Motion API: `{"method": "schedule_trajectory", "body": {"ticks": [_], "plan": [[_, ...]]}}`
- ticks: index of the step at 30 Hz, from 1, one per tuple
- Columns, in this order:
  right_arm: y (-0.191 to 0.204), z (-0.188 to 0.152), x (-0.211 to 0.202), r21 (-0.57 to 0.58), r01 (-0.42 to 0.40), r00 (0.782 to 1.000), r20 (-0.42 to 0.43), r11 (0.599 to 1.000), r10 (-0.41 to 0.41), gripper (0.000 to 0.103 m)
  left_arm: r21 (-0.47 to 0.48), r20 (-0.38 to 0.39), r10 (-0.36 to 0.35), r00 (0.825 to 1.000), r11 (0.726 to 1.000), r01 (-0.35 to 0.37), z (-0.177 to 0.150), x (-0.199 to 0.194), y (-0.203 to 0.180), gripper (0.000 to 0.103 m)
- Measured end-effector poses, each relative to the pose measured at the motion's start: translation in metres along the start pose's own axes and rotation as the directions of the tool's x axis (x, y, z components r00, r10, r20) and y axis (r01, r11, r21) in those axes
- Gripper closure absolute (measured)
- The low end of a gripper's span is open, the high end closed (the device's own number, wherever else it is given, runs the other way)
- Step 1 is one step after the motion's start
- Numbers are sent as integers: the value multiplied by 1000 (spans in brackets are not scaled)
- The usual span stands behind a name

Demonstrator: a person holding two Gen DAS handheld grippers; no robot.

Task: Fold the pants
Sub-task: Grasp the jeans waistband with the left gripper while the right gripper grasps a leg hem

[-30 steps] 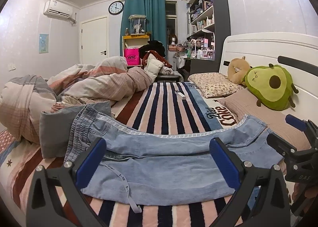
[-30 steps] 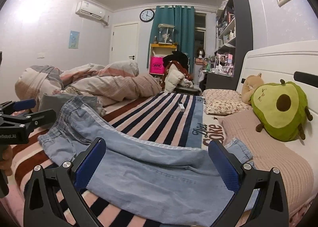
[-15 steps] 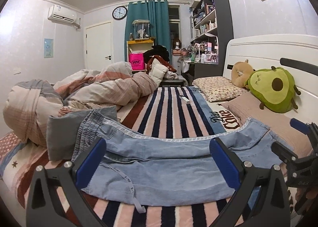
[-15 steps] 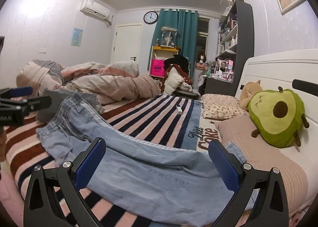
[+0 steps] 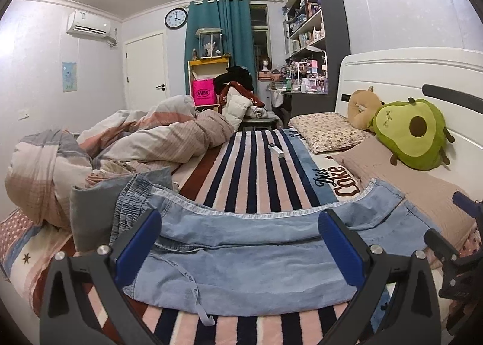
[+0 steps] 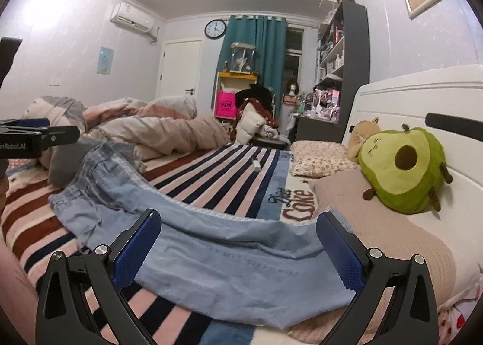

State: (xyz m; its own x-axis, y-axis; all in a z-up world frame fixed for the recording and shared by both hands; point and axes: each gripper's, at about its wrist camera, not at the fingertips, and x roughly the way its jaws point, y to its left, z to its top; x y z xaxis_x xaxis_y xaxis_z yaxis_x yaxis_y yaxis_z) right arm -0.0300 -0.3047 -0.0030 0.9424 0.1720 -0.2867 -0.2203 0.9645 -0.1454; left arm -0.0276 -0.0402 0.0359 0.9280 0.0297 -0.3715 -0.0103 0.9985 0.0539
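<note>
Your light-blue denim pants (image 5: 241,257) lie spread flat across the striped blanket (image 5: 256,170) on the bed, folded lengthwise, one leg on top of the other. Elastic waistband (image 5: 132,200) sits at the left, bunched up against a grey pillow (image 5: 93,212); leg ends reach right, onto the beige pillow (image 5: 422,194). A drawstring (image 5: 196,293) trails off the near edge of the pants onto the blanket.

Your left tool (image 5: 241,248) has its jaws spread wide, blue pads (image 5: 135,245) apart, nothing between them. It hovers over the near edge of the pants, toward the waist half; contact with the cloth can't be confirmed. Your right tool (image 6: 238,251) is also wide, empty, hovering over the leg end of the pants (image 6: 229,266); the same tool shows at the right edge of the left wrist view (image 5: 452,242), just beside the leg hems. Your left tool shows at the left edge of the right wrist view (image 6: 36,136), above the waistband side.

Rest of the scene: rumpled duvet (image 5: 135,145) piled on the left of the bed, avocado plush (image 5: 410,133) and a tan plush (image 5: 362,109) against the white headboard (image 5: 407,73), floral pillow (image 5: 326,130) beside them, small white object (image 5: 276,150) on the blanket, well beyond the pants. Wall clock (image 5: 176,18), teal curtain (image 5: 223,31), dark shelf unit (image 5: 332,43) at the back.
</note>
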Motion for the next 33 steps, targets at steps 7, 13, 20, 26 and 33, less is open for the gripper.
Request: {"method": "schedule_trajectory", "body": {"ticks": [7,13,20,26,33], "plan": [[5,1,9,5,-8,1000,-13,1000,8,0,1,-4,-53,999,999,53,18,5,-13,1],[3,6,12,-4,7,1000,5,1000,-7,0,12,7,-70,998,997,70,22,17,-16,1],[1,10,20,-4,-3,1000,2,1000,3,0,-23,-14,-59,998,998,58,16,32,-10,1],[-5,6,30,35,-21,1000,-14,999,22,0,-17,-17,-39,999,999,39,12,34,-8,1],[-11,-13,44,63,10,994,-107,998,-4,0,-32,-24,-40,999,999,39,-5,41,15,1]]}}
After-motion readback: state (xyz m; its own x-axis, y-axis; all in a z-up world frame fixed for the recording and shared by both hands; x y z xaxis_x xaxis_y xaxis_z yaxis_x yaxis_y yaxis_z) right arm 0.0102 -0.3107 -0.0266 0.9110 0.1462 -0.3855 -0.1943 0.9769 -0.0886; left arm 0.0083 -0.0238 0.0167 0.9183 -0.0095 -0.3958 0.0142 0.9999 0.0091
